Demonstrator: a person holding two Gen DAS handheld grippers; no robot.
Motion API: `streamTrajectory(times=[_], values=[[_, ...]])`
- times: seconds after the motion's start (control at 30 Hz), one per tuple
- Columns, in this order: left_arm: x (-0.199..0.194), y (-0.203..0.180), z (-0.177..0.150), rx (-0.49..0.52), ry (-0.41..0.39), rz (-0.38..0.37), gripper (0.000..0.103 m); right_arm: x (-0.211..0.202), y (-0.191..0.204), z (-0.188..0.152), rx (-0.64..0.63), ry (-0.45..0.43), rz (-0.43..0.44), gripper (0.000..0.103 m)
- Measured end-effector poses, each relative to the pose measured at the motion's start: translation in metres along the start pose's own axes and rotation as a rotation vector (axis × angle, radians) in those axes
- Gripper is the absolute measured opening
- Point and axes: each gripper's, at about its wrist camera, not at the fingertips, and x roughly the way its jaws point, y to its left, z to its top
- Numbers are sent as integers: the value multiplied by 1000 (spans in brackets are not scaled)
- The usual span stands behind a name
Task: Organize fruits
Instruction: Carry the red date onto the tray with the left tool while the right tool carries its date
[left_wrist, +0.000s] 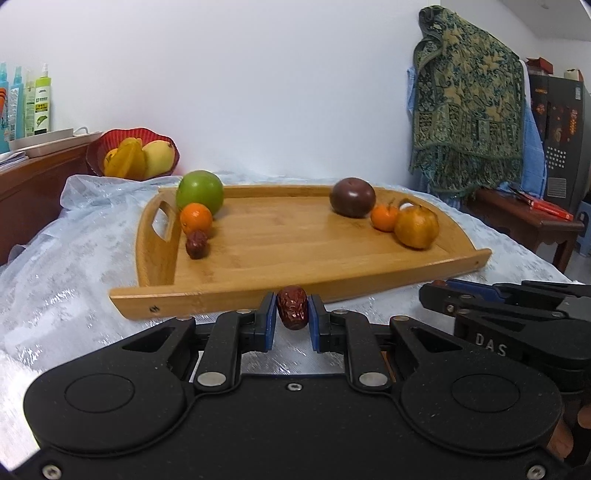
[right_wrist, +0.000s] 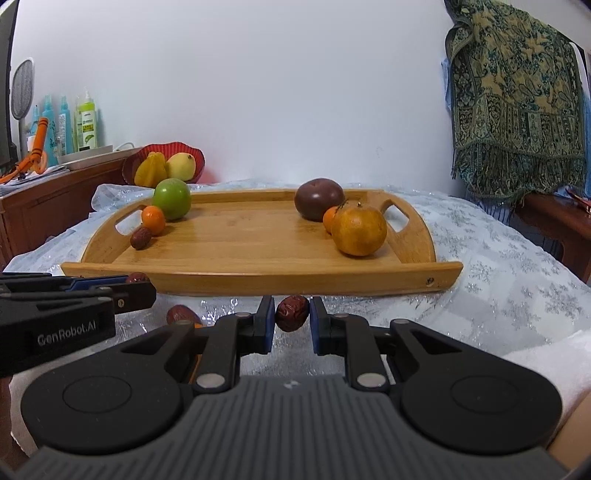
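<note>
My left gripper (left_wrist: 292, 317) is shut on a wrinkled red date (left_wrist: 292, 307) just in front of the wooden tray (left_wrist: 258, 295). My right gripper (right_wrist: 292, 315) is shut on another red date (right_wrist: 291, 308), also before the tray's (right_wrist: 258, 280) front rim. On the tray's left side sit a green apple (left_wrist: 199, 192), a small orange (left_wrist: 195, 218) and a date (left_wrist: 196, 244). On its right side sit a dark purple fruit (left_wrist: 351, 197), a small tangerine (left_wrist: 384, 218) and a larger orange fruit (left_wrist: 416, 227). One more date (right_wrist: 181, 314) lies loose on the cloth.
A red bowl (left_wrist: 110, 142) with yellow fruit stands behind the tray at the left. Bottles (left_wrist: 40, 99) stand on a wooden cabinet at far left. A patterned green cloth (left_wrist: 465, 122) hangs at the right above a low wooden table (left_wrist: 524, 218). A shiny tablecloth (left_wrist: 66, 277) covers the surface.
</note>
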Motion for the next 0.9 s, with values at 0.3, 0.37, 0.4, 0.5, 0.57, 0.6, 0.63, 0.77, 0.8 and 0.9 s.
streamTrajectory(times=[0.3, 0.37, 0.4, 0.5, 0.57, 0.6, 0.63, 0.77, 0.8, 0.9], values=[[8, 13, 22, -7, -30, 34, 17, 12, -4, 23, -7, -56, 5, 23], [13, 18, 27, -20, -24, 46, 17, 16, -4, 28, -16, -65, 6, 23], [16, 21, 29, -29, -18, 51, 17, 18, -4, 30, -20, -67, 6, 23], [24, 29, 34, -55, 1, 63, 17, 26, -4, 36, -25, -64, 8, 23], [30, 34, 37, -65, 11, 73, 17, 31, -5, 39, -21, -59, 10, 23], [32, 36, 38, -68, 17, 77, 17, 33, -5, 39, -21, -56, 11, 23], [35, 39, 39, -72, 21, 82, 17, 36, -4, 40, -23, -54, 9, 23], [45, 47, 42, -89, 45, 99, 17, 44, -5, 43, -23, -42, 4, 23], [47, 49, 42, -92, 48, 103, 17, 46, -6, 44, -18, -37, 2, 23], [51, 53, 43, -96, 51, 110, 17, 53, -10, 45, 6, -17, -9, 23]])
